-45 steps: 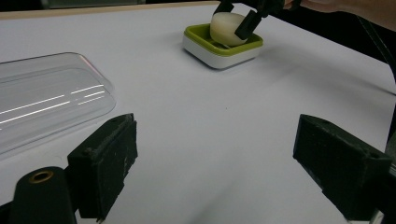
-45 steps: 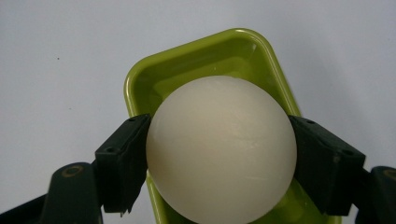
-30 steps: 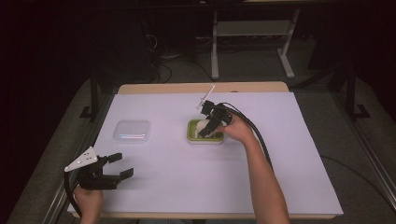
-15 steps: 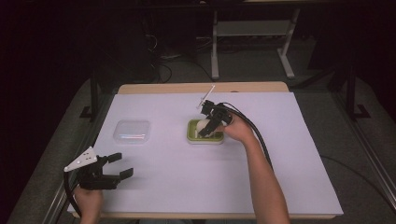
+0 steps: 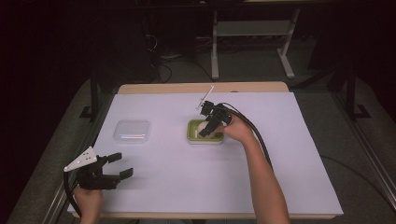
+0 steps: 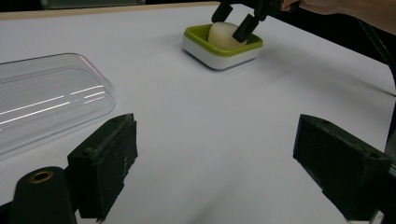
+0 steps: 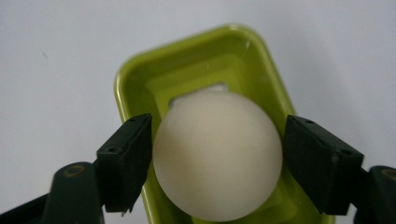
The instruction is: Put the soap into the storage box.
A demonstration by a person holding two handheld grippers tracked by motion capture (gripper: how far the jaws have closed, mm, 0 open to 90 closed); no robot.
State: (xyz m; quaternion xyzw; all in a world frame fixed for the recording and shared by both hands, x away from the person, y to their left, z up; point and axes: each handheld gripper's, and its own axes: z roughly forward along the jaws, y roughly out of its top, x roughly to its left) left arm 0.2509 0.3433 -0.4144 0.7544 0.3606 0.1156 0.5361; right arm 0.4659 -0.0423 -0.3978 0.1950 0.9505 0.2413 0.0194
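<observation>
Judged smooth, rounded, likely slippery: pale soap (image 7: 218, 156) in green dish (image 7: 140, 84), bracketed at widest sides by right hand-held gripper (image 7: 218, 161), grip uncertain.

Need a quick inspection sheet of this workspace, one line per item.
Surface: white sheet over a wooden table, flat.
Job's things: pale rounded soap in a green dish; clear lid lying apart to its left.
Clutter: nothing seen.
Grippers: right gripper around the soap, left finger touching, slight gap on the other side; left gripper open above bare sheet.
Cables: black cable trails along the right forearm.
Surroundings: dark floor, metal stand behind the table.
</observation>
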